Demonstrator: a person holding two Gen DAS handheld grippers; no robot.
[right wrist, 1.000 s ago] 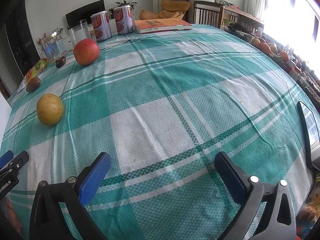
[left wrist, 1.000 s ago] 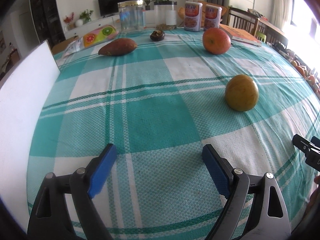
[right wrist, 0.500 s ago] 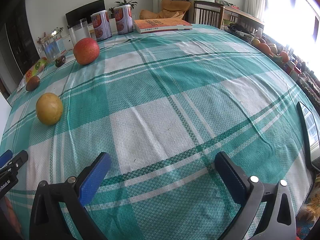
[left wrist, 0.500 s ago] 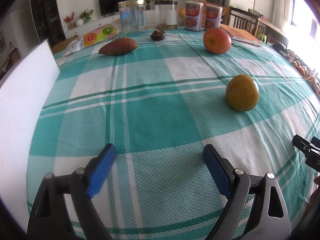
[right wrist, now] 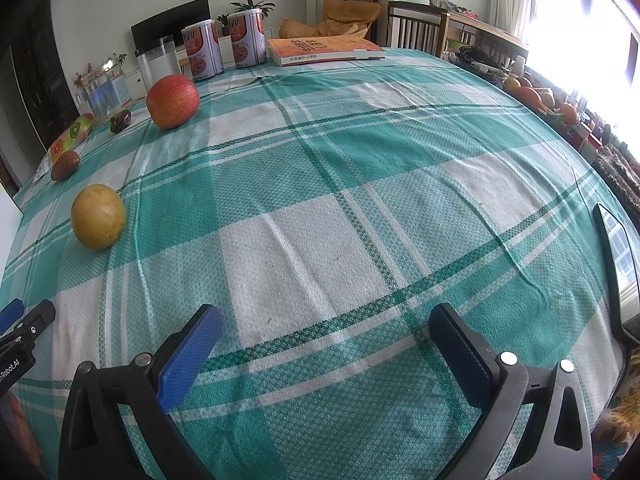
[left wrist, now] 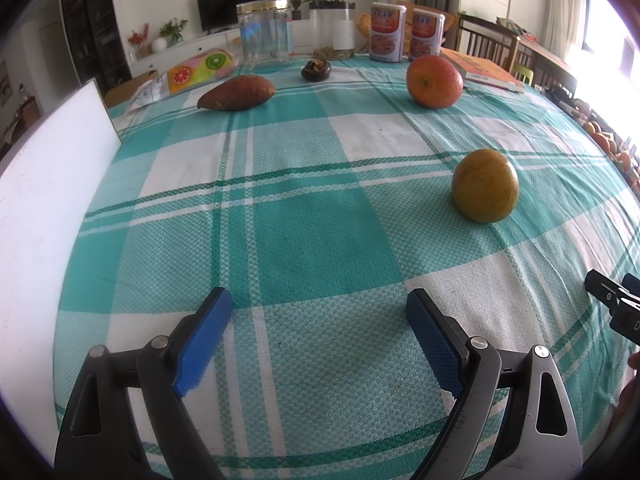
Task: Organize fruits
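left hand-held gripper (left wrist: 318, 306): wide, empty | right hand-held gripper (right wrist: 326, 322): wide, empty | brown oblong fruit (left wrist: 236, 92): near worktop (left wrist: 280, 240) far edge, long axis parallel to it, tapered tip leftward

"Robot.AI" on the left tool (right wrist: 16, 332).

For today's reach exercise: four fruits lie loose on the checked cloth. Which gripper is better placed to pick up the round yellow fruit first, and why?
Left. The yellow fruit lies just ahead and slightly right of the open left gripper. From the open right gripper it sits far off to the left.
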